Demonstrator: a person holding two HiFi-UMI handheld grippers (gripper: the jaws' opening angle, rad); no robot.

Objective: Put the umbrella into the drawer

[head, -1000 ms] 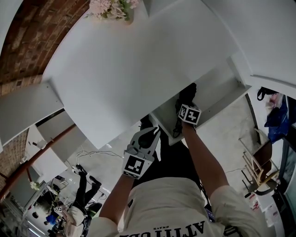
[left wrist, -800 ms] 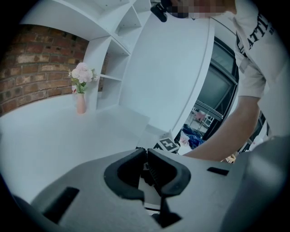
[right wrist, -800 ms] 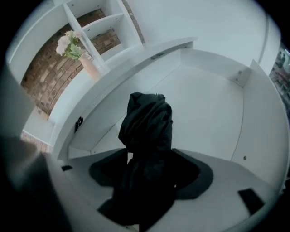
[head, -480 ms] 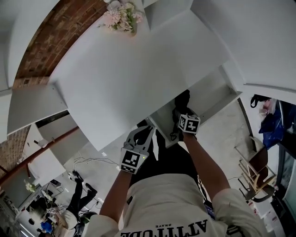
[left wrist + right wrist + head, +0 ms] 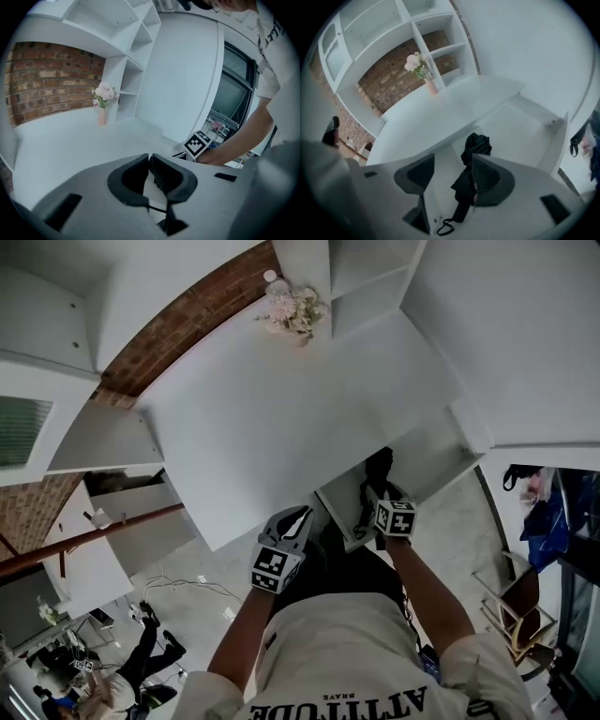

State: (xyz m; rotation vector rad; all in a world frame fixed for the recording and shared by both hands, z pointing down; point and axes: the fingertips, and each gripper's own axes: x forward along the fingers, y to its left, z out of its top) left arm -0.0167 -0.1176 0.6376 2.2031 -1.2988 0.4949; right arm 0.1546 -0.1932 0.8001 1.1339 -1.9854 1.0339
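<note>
Right gripper view first: the right gripper (image 5: pixel 452 159) has its two dark padded jaws spread wide, gripping nothing, poised just over the open white drawer (image 5: pixel 520 126). Down in that drawer lies the folded black fabric umbrella (image 5: pixel 474 147), canopy bunched at the far end, handle and thin wrist loop (image 5: pixel 445 228) nearer the camera. It shows between the jaws, close against the right-hand one, though I can't say whether pad and cloth actually touch. My read: the umbrella rests on the drawer floor under its own weight, so the placing looks done. The jaws are wide so the gripper can lift clear without snagging fabric or strap.

Over to the left gripper (image 5: pixel 149 158): jaws pressed together at the tips, nothing between them, pointing across the broad white desk top (image 5: pixel 70 140). From the head view it sits near the person's body, beside the drawer but apart from it. I'd judge it is held out of the working hand's way and handy for the push that closes the drawer.

At the back of the desk, a small pink vase of pale flowers (image 5: pixel 102 105) stands near the red brick wall (image 5: pixel 51 79), well away from the action.

What remains, by my guess: draw the right gripper out and slide the drawer in. Watch that strap loop at the near end, since it could catch as the drawer closes.
</note>
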